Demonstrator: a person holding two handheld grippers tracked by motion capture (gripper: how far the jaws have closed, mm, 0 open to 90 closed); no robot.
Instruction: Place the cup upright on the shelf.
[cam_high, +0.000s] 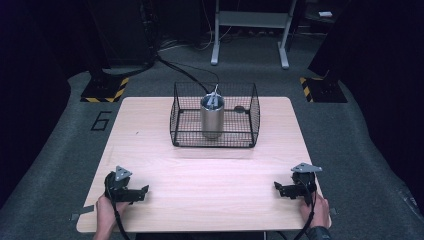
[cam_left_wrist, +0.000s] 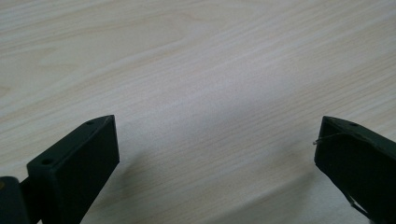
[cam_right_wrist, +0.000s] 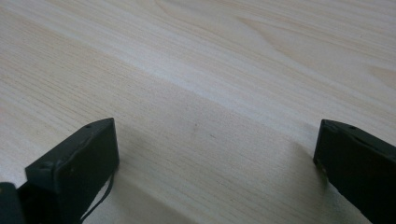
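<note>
A black wire basket (cam_high: 215, 116) stands at the far middle of the wooden table (cam_high: 200, 170). Inside it a metal cylinder cup (cam_high: 212, 118) stands upright with something pale sticking out of its top. My left gripper (cam_high: 141, 192) rests near the front left corner, held by a hand, its jaws pointing right. My right gripper (cam_high: 280, 189) rests near the front right corner, jaws pointing left. In the left gripper view the left gripper (cam_left_wrist: 215, 135) is open over bare wood. In the right gripper view the right gripper (cam_right_wrist: 215, 135) is likewise open with nothing between the jaws.
The tabletop between the grippers and the basket is bare wood. On the grey floor beyond stand a metal frame's legs (cam_high: 250, 35), cables (cam_high: 185, 70), and two bases with yellow-black tape (cam_high: 106, 89) (cam_high: 322, 89). A "6" (cam_high: 101, 120) is marked on the floor at left.
</note>
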